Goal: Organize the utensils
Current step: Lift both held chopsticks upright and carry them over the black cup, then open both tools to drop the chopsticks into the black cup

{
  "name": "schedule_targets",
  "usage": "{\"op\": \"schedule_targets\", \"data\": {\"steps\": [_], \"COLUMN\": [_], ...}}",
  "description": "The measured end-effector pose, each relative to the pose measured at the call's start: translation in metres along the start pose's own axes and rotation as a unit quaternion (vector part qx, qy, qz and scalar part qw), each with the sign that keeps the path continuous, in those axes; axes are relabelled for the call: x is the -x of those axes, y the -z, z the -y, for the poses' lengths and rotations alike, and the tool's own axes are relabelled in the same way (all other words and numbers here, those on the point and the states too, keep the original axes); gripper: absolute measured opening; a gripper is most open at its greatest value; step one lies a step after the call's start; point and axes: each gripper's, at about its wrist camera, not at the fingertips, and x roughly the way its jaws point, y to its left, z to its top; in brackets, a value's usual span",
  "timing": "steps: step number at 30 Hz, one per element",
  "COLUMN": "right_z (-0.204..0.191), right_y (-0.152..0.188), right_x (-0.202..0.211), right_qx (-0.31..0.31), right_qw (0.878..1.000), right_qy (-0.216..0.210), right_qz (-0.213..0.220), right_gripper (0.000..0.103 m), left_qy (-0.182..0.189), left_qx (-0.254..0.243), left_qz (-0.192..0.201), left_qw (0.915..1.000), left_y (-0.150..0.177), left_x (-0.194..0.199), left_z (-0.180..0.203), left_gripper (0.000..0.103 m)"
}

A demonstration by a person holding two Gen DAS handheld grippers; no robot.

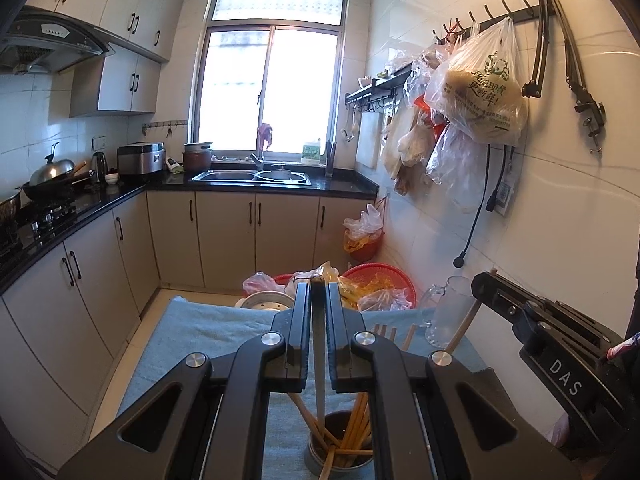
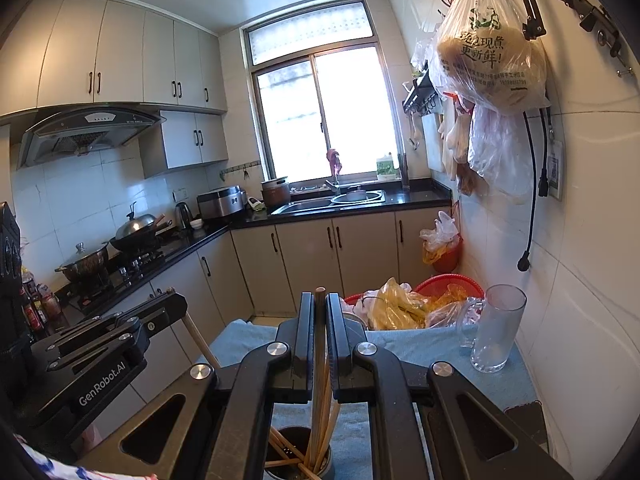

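Observation:
A metal holder (image 1: 320, 458) (image 2: 320, 466) with several wooden chopsticks (image 1: 354, 420) (image 2: 280, 446) stands on the blue cloth (image 1: 208, 340) (image 2: 420, 344), right below both grippers. My left gripper (image 1: 318, 292) (image 2: 172, 298) is shut on a long pale utensil (image 1: 319, 360) (image 2: 200, 340) whose lower end reaches into the holder. Close beside it, my right gripper (image 2: 319, 300) (image 1: 490, 280) is shut on a wooden chopstick (image 2: 319, 344) (image 1: 464, 328) that also slants down towards the holder.
A clear glass mug (image 1: 448, 312) (image 2: 494, 328) stands at the cloth's far right by the tiled wall. Red baskets (image 1: 384, 276) (image 2: 448, 284) with plastic bags sit beyond the table's far edge. Bags (image 2: 492, 52) hang on the right wall; cabinets line the left.

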Motion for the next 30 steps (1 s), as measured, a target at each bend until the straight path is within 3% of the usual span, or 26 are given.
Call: {"op": "schedule_targets", "data": {"steps": [17,30], "right_z": [0.004,0.004], "right_y": [0.011,0.038], "right_x": [-0.014,-0.037], "right_qx": [-0.002,-0.002], "right_qw": [1.000,0.998], "right_qy": [-0.006,-0.008], "right_qz": [-0.023,-0.070], "right_gripper": [0.006,0.006], "left_qy": [-0.004,-0.007], "left_qx": [0.008,0.016], "left_qz": [-0.023,-0.046], "left_qw": [0.9997,0.9988], "left_y": [0.010,0.023], "left_x": [-0.013,-0.028], "left_z": [-0.010,-0.019], "left_gripper": [0.007,0.007]}}
